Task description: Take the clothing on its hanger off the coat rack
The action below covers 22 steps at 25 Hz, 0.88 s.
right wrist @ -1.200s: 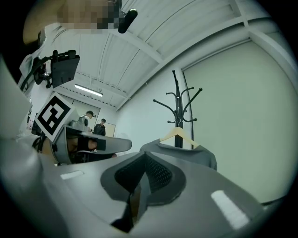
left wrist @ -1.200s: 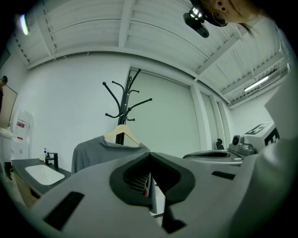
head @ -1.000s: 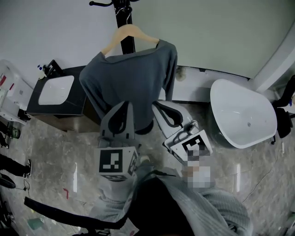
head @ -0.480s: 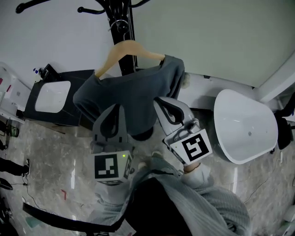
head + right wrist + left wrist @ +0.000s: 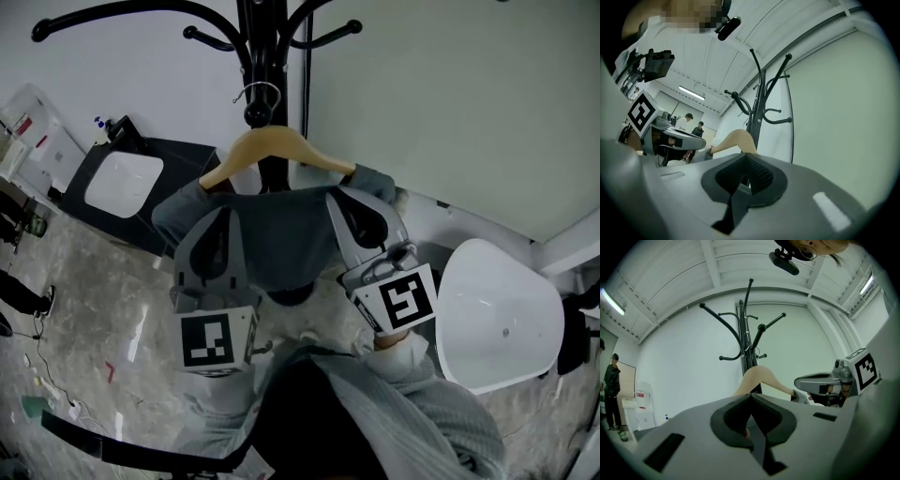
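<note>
A grey top (image 5: pixel 281 234) hangs on a wooden hanger (image 5: pixel 277 150), whose wire hook (image 5: pixel 255 94) is over the black coat rack (image 5: pixel 258 37). My left gripper (image 5: pixel 225 208) points up in front of the garment, below the hanger's left shoulder, jaws shut. The right gripper (image 5: pixel 339 195) is shut too, and its tip reaches the garment's right shoulder. Whether either pinches fabric I cannot tell. In the left gripper view the closed jaws (image 5: pixel 750 395) point at the hanger (image 5: pixel 759 378) and rack (image 5: pixel 746 329). The right gripper view shows its shut jaws (image 5: pixel 746 154) below the hanger (image 5: pixel 736 140).
A black cabinet with a white basin (image 5: pixel 122 183) stands left of the rack. A white tub (image 5: pixel 497 314) sits at the right on the marble floor. The rack's arms (image 5: pixel 112 19) spread overhead. Two people (image 5: pixel 611 380) stand far off at the left.
Both grippers have risen from the garment's lower half to its shoulders, just under the hanger. The head view has tilted up, showing more of the rack. The jaws stayed shut.
</note>
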{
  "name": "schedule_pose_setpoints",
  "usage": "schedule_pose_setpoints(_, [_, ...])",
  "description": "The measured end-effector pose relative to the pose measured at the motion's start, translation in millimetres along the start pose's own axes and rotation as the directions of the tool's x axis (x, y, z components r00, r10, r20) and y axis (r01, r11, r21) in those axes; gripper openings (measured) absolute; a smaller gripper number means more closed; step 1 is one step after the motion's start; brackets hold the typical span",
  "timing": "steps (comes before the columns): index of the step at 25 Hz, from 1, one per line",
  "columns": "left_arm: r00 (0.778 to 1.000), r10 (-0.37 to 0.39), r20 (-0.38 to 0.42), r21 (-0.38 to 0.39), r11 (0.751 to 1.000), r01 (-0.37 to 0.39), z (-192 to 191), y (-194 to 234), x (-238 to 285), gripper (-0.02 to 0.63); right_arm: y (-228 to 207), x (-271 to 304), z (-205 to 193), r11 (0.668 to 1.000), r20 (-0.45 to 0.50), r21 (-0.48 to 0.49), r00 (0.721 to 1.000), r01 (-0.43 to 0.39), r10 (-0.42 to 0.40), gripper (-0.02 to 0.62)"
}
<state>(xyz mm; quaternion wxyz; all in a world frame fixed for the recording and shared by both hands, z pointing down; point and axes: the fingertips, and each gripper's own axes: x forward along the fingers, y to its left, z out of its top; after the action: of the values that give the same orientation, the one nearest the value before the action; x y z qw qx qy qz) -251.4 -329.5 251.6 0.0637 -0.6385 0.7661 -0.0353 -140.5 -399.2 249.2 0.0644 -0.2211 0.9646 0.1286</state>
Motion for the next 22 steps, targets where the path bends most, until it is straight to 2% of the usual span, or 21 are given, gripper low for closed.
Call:
schedule_pose_setpoints(4, [0.999,0.045,0.016,0.075,0.996,-0.046,8.0,11.9,11.0,0.005,-6.2,17.0,7.7,0.999,0.011,-0.049,1.000,0.014,-0.013,0.003])
schedule_pose_setpoints(7, [0.995,0.090,0.046,0.203,0.974,-0.098,21.3,19.6,14.8,0.006,-9.5,25.8,14.4,0.991,0.014,-0.133,0.999,0.032,-0.030,0.011])
schedule_pose_setpoints(11, [0.990,0.135,0.036,0.400,0.906,-0.138,27.1,19.5,19.5,0.011,-9.7,32.9,11.6,0.967,-0.035,-0.253,0.998,0.036,-0.047,0.050])
schedule_pose_setpoints(12, [0.990,0.137,0.020,0.431,0.893,-0.132,23.7,18.0,22.7,0.056,-9.4,34.6,7.4,0.959,-0.061,-0.283,0.997,0.029,-0.048,0.073])
schedule_pose_setpoints(13, [0.991,0.136,0.003,0.457,0.881,-0.122,19.3,16.3,26.5,0.102,-8.8,36.6,2.6,0.950,-0.091,-0.311,0.995,0.017,-0.047,0.091])
schedule_pose_setpoints(16, [0.988,0.156,-0.021,0.533,0.838,-0.121,6.5,16.2,37.1,0.152,-6.8,44.5,-9.6,0.920,-0.158,-0.391,0.986,-0.018,-0.048,0.151])
schedule_pose_setpoints(19, [0.977,0.205,-0.063,0.623,0.773,-0.122,-5.5,20.1,45.0,0.169,-5.4,51.8,-16.7,0.892,-0.194,-0.450,0.979,-0.037,-0.058,0.181])
schedule_pose_setpoints(22, [0.971,0.225,-0.081,0.655,0.746,-0.118,-12.4,21.9,53.4,0.170,-6.2,57.7,-23.3,0.870,-0.227,-0.489,0.972,-0.056,-0.066,0.189])
